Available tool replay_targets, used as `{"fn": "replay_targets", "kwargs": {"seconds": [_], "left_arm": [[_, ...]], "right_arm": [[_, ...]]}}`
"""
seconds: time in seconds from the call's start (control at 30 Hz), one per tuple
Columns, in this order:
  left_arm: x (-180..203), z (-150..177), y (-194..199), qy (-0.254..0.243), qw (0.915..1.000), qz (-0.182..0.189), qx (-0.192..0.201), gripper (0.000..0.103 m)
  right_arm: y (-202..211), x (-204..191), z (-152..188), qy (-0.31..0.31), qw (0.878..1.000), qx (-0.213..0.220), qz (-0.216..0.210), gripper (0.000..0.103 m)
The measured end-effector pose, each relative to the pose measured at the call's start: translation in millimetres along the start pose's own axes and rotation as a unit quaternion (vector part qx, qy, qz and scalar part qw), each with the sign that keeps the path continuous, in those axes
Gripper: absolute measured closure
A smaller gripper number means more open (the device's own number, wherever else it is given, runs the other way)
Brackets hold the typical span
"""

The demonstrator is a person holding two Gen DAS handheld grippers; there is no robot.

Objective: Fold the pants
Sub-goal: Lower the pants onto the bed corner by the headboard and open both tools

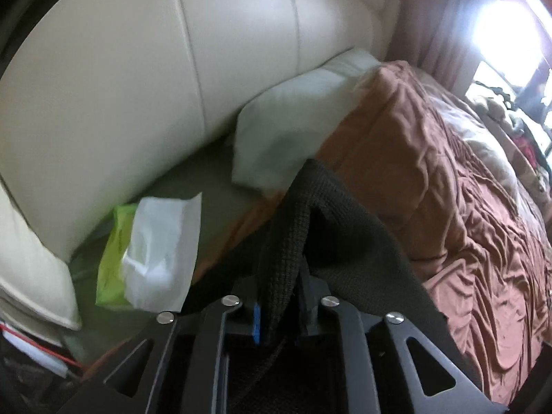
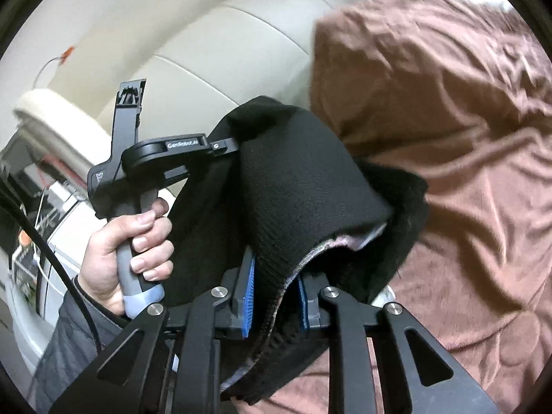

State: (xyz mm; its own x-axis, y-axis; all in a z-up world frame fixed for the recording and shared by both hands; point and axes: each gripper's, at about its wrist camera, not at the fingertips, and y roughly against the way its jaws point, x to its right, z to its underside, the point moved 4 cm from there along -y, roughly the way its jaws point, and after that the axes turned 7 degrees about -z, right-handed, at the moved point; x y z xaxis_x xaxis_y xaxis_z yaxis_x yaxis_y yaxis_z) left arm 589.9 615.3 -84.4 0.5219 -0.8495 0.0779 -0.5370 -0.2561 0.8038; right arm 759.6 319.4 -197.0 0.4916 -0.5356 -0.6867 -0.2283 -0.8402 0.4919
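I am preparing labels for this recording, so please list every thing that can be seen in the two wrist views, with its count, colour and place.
pants: one, black knit, lifted above the bed, clamped in both grippers
bedspread: one, reddish brown, wrinkled, covering the bed
pillow: one, white, at the headboard beside the bedspread
headboard: one, cream, padded, behind the pillow
wipes pack: one, green and white, on the green sheet near the headboard
left gripper: black, blue pads, shut on the pants
right gripper: black, blue pads, shut on the pants
left hand: one, holding the left gripper's grey handle
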Motion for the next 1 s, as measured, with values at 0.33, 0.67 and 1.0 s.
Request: {"fn": "replay_targets", "kwargs": {"seconds": [0.33,0.67,1.0], "left_arm": [[-28,16,35,0.027,0.9993,-0.007,0.026,0.044],[-23,61,65,0.016,0.9995,0.003,0.028,0.044],[-20,98,83,0.038,0.9989,0.007,0.026,0.044]], "right_arm": [[-17,42,-23,-0.107,0.99,0.015,-0.092,0.036],[40,36,-81,-0.014,0.994,0.107,0.013,0.036],[51,-24,-46,0.139,0.987,0.042,0.074,0.054]]}}
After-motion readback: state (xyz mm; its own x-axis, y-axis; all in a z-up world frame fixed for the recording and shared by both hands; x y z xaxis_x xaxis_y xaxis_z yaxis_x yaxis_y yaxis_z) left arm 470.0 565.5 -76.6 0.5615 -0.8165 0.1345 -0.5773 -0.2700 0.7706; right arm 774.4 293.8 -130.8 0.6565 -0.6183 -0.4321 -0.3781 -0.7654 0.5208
